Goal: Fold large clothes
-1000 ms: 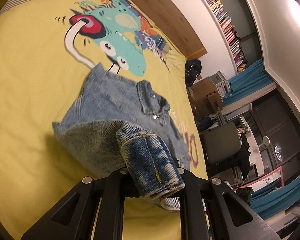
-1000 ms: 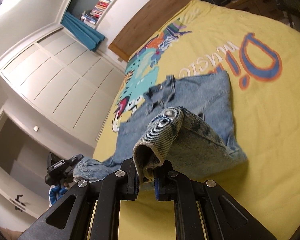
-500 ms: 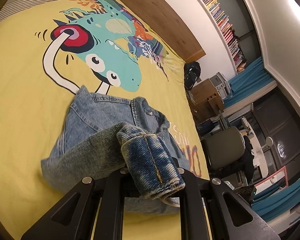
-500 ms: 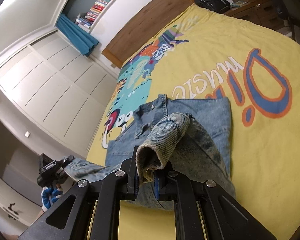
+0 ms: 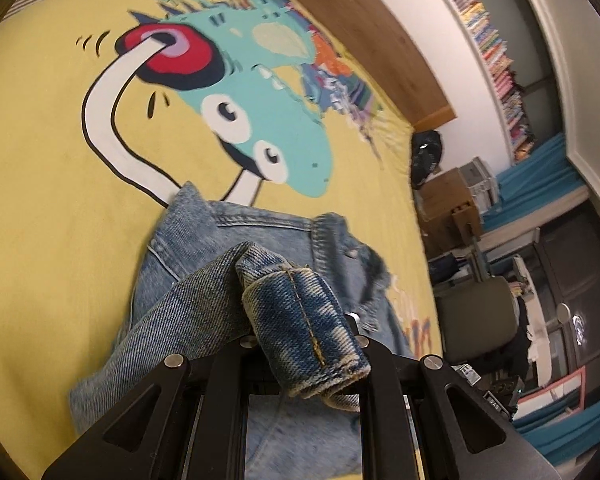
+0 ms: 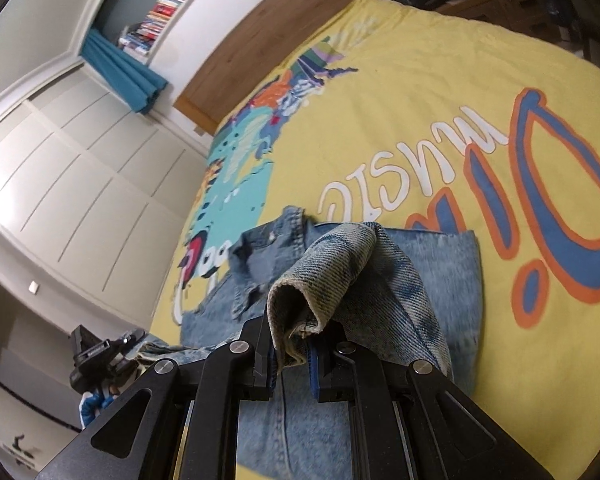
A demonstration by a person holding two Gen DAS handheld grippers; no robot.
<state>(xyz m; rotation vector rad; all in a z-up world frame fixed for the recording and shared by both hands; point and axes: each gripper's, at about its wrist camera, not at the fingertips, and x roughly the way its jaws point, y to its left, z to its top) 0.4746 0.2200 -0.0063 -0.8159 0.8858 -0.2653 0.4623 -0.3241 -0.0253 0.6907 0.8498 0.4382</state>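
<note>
The left gripper [image 5: 306, 354] and the right gripper [image 6: 292, 354] each pinched a hem corner of the denim jacket [image 5: 236, 264], which lay ahead of the fingers on the yellow bed [image 5: 40, 200].

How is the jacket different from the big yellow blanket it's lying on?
The denim jacket is faded blue and plain; the yellow bedspread carries a cartoon creature and big lettering. The jacket is small and rumpled, with its hem lifted in the left gripper and right gripper; the bedspread is far larger and lies flat across the bed. Both are cloth.
</note>
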